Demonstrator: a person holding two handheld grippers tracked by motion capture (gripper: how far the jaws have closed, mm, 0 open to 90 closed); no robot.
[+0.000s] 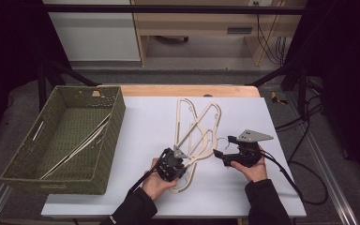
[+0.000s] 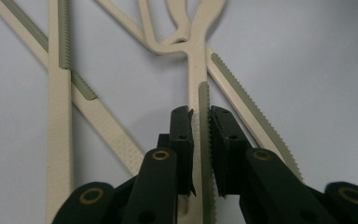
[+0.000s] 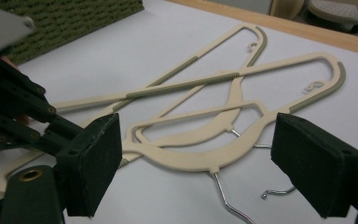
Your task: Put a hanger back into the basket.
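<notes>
- Left gripper (image 1: 177,161) clamps the bar of a cream hanger (image 2: 199,70), right of the green basket (image 1: 23,157).
- Right gripper (image 3: 196,168) gapes wide, empty, over the hooks.
- Two hangers overlap there; more lie in the one basket.

Table (image 1: 243,187): a wooden top is covered by a white sheet; bare wood is seen along the far edge.
Basket (image 1: 108,154): a green woven basket is set at the left, overhanging the sheet's left edge.
Hangers (image 1: 198,123): cream hangers are laid overlapping at the middle of the sheet, just right of the basket; their wire hooks (image 3: 233,196) are seen toward the right.
</notes>
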